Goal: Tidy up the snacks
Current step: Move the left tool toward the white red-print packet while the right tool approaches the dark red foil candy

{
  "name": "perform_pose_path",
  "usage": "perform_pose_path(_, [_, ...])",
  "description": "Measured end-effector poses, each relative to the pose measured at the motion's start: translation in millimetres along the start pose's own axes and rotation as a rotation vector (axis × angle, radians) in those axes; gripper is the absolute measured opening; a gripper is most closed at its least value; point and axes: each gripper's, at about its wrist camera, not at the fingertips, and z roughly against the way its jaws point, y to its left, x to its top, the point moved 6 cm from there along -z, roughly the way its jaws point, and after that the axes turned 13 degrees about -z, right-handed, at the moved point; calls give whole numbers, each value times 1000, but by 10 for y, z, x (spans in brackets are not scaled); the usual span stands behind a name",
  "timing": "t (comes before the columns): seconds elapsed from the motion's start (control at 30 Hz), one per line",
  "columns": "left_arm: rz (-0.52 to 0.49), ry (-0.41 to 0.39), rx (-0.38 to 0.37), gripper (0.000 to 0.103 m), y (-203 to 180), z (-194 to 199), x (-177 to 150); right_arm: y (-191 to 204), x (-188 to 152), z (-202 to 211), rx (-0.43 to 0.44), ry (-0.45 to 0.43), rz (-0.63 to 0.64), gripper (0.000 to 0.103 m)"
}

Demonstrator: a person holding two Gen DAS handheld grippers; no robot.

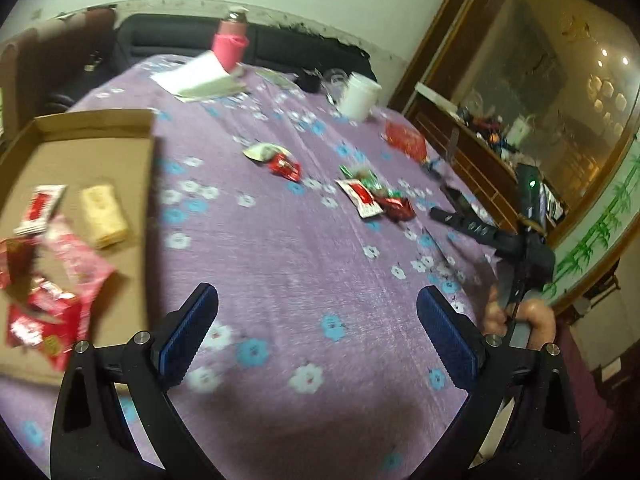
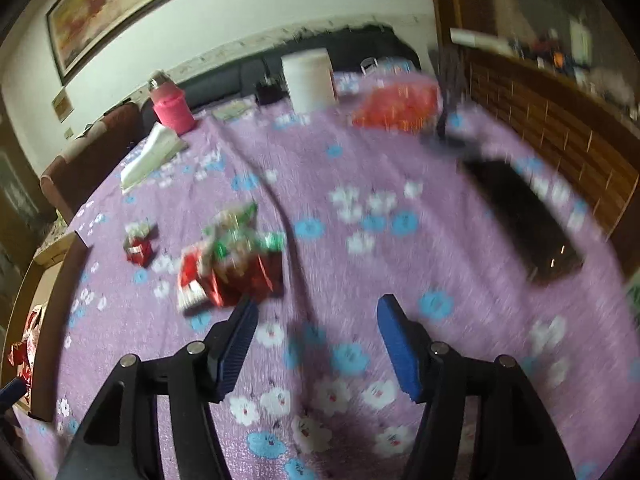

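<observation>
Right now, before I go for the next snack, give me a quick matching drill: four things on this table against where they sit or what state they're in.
Things:
1. cardboard tray
2. pink bottle
3. white jar
4. left gripper

States or places:
A. jaws apart, nothing between them
B. far edge of the table, beside a white packet
C. already holds several snack packets
D. near a red bag

Pairs: 1-C, 2-B, 3-D, 4-A

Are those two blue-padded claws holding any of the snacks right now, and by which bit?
No. The left gripper and the right gripper are both open with only tablecloth between their pads; the snack pile lies untouched.
</observation>
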Motion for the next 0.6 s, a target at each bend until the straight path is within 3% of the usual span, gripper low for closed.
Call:
perform_pose_path(0.2, [50, -2, -1, 101, 128, 97, -133, 342, 319, -10, 106, 70, 12, 65])
perform_pose_path(0.33, [45, 8, 0, 101, 120, 139, -187, 629, 300, -308, 100, 123, 61, 65])
perform_pose_path(0.47, [40, -7, 10, 101, 133, 234, -211, 911, 155, -558, 175, 216, 84, 59])
perform_pose_path(0.6, [46, -3, 25, 101, 173, 272, -239, 1053, 55, -839, 106, 248, 115, 59])
